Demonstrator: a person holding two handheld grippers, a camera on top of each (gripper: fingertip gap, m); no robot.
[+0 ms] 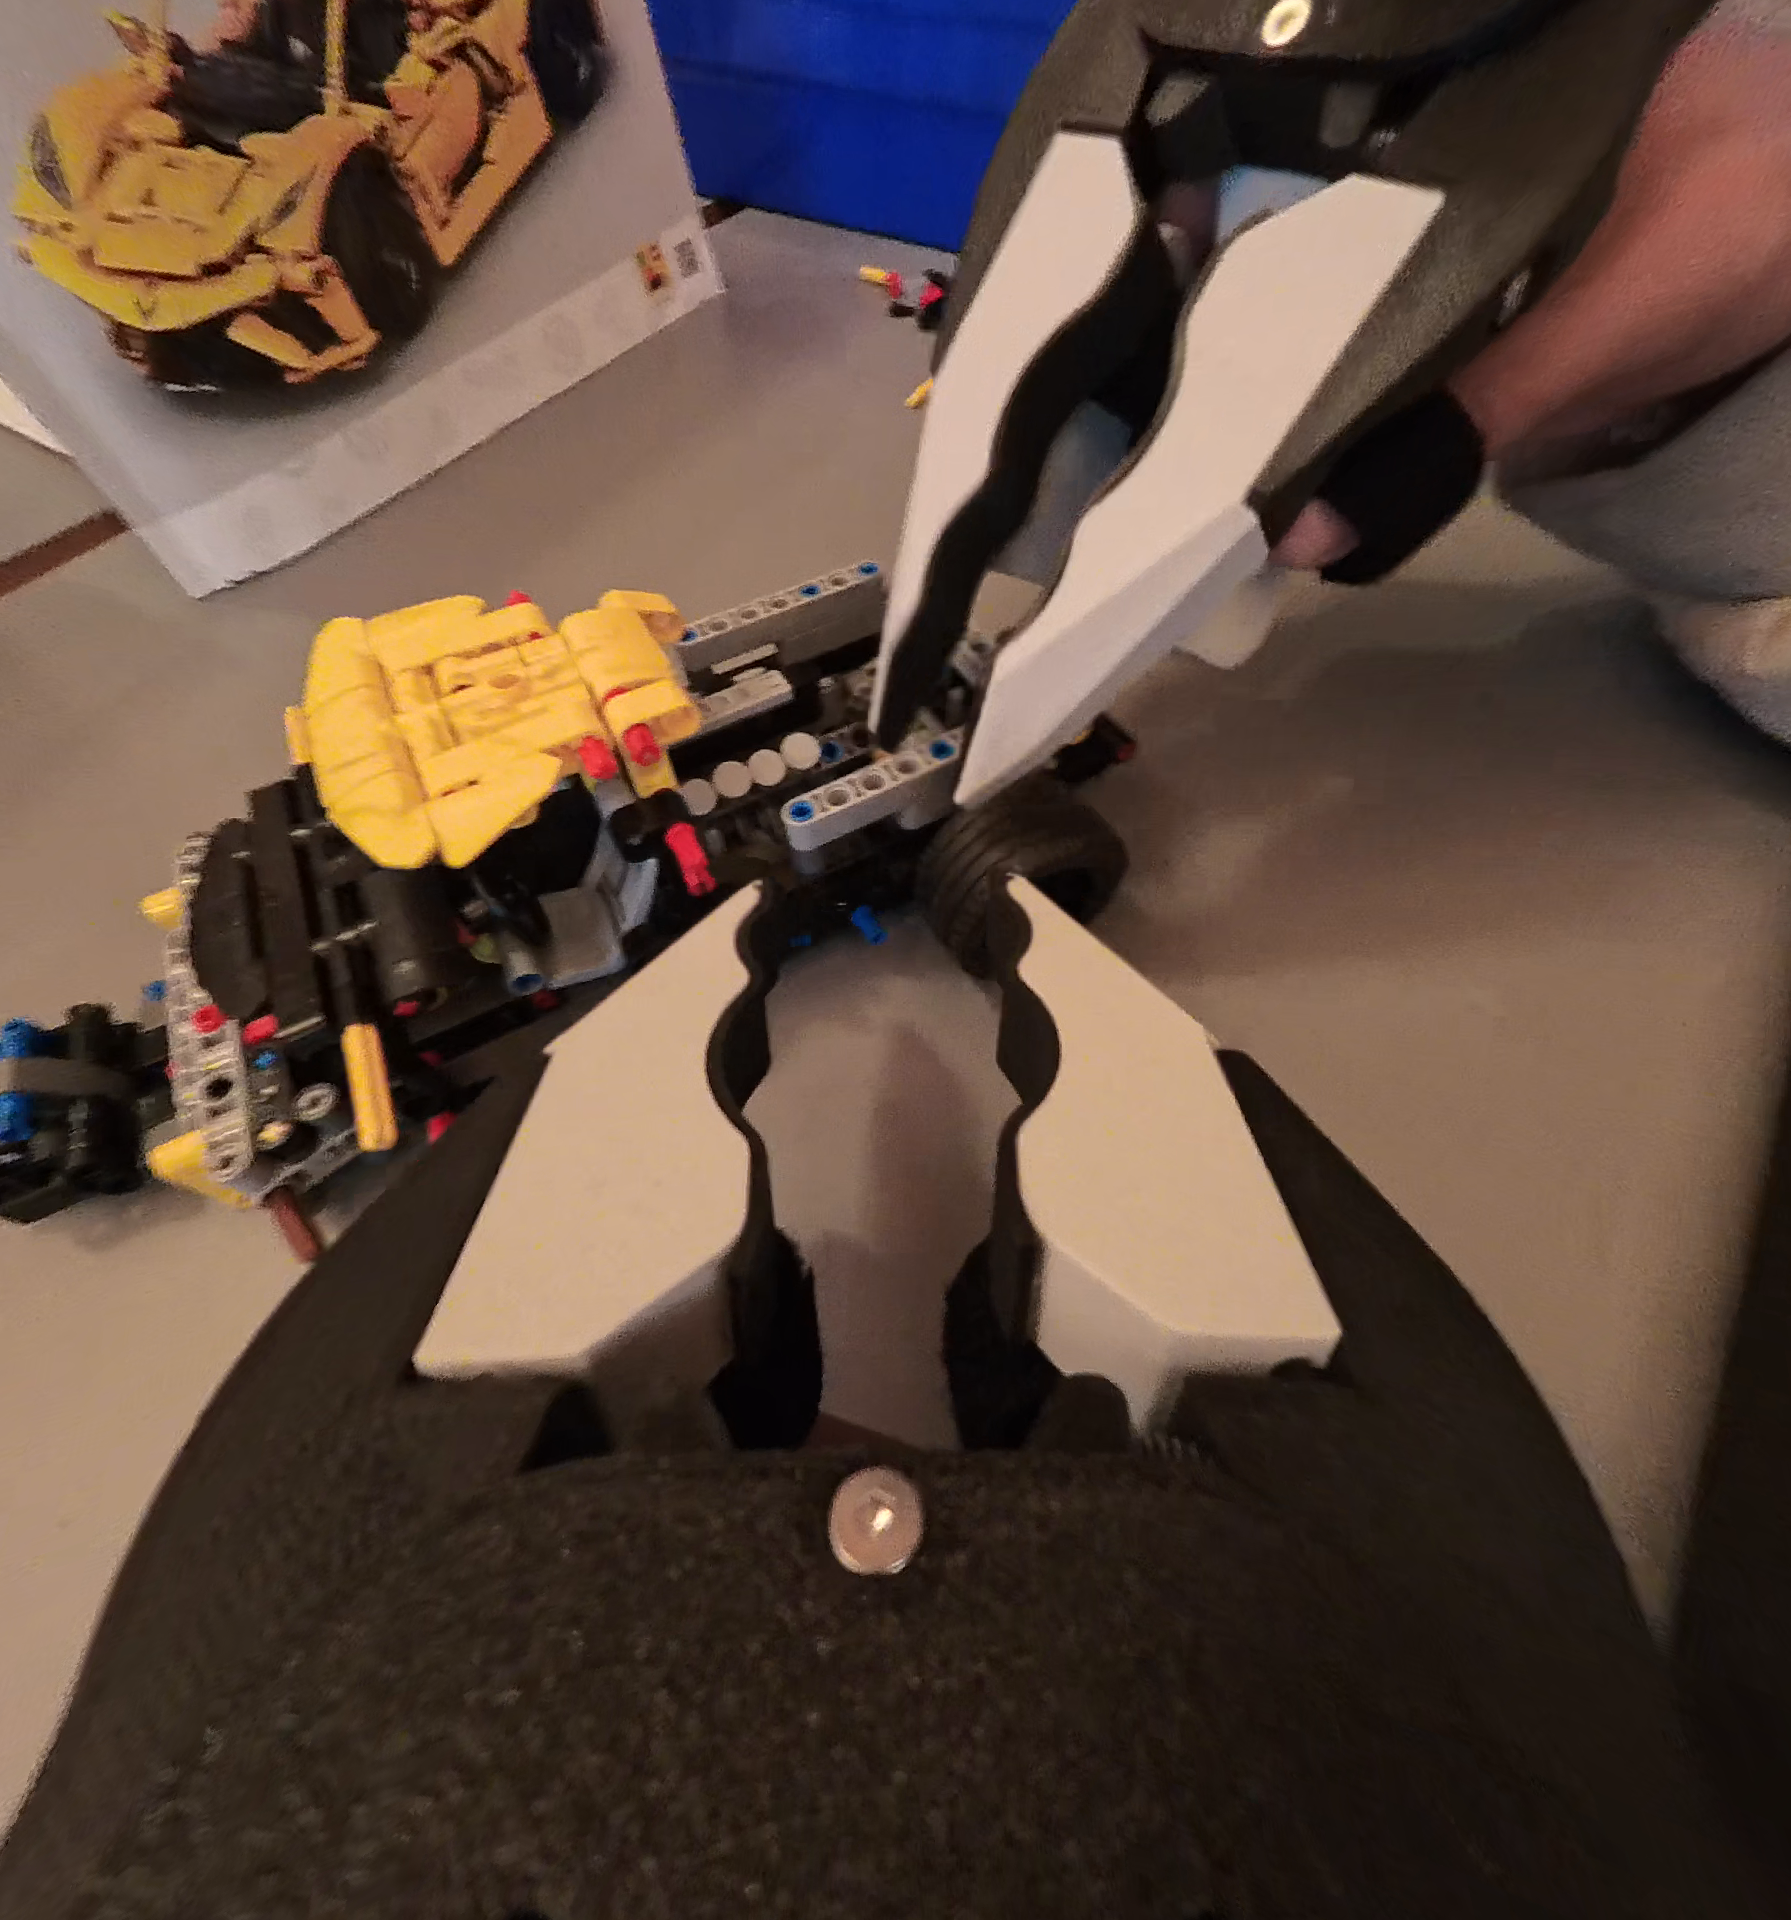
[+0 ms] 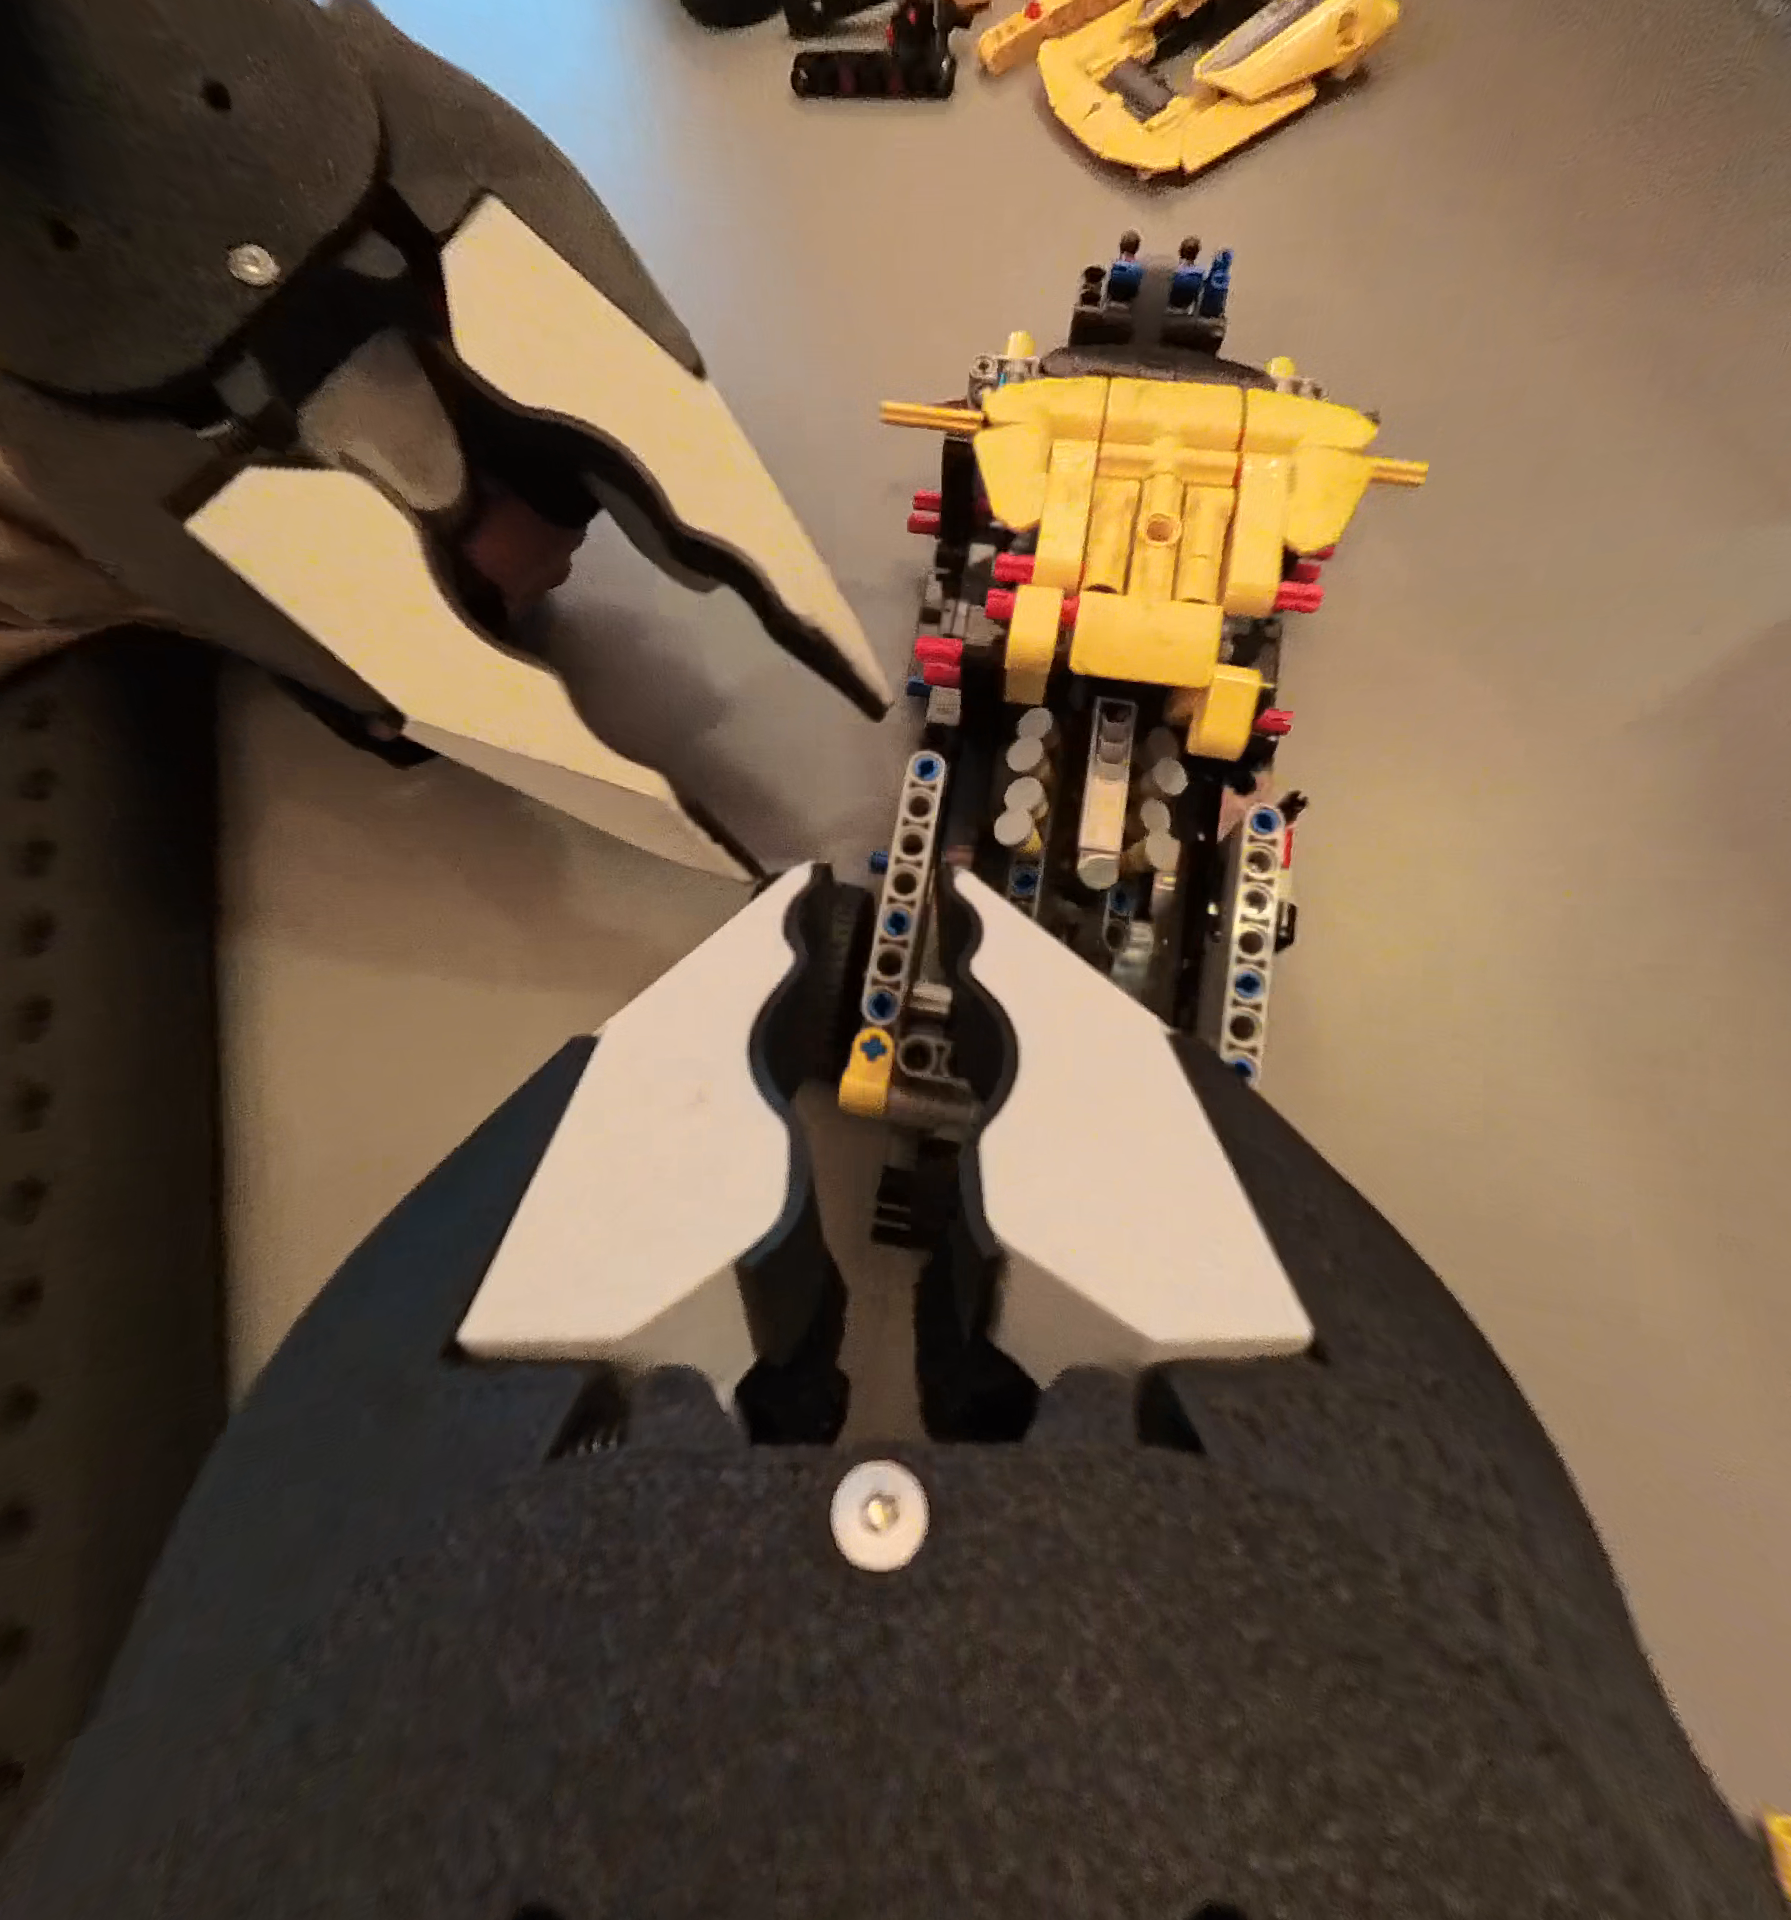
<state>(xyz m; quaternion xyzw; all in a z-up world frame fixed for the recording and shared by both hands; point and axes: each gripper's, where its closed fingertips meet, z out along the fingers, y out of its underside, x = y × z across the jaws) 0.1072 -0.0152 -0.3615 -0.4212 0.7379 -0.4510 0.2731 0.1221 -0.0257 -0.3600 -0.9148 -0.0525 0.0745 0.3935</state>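
A half-built brick model car [image 1: 486,790] with a yellow top section, black chassis and grey pinned beams lies on the grey table [image 1: 1390,935]. My left gripper [image 1: 886,888] is open and empty, its tips just short of the car's black wheel [image 1: 1026,862]. My right gripper [image 2: 883,873] is closed around a grey side beam [image 2: 901,914] at the near end of the car [image 2: 1151,540], with the wheel and a yellow connector [image 2: 865,1081] between its fingers. It reaches down onto that end in the left wrist view [image 1: 927,758]. The left gripper [image 2: 818,790] shows open beside the car.
A box with a yellow car picture [image 1: 330,260] stands at the back left, a blue bin [image 1: 849,104] behind it. Loose small parts [image 1: 906,291] lie near the bin. A yellow body section [image 2: 1213,83] and a black sub-assembly [image 2: 870,62] lie beyond the car. A gloved hand [image 1: 1390,488] holds the right gripper. Less than 4 cm separates the two grippers' tips. The left tips stand about 25 cm off the yellow body section [image 2: 1213,83].
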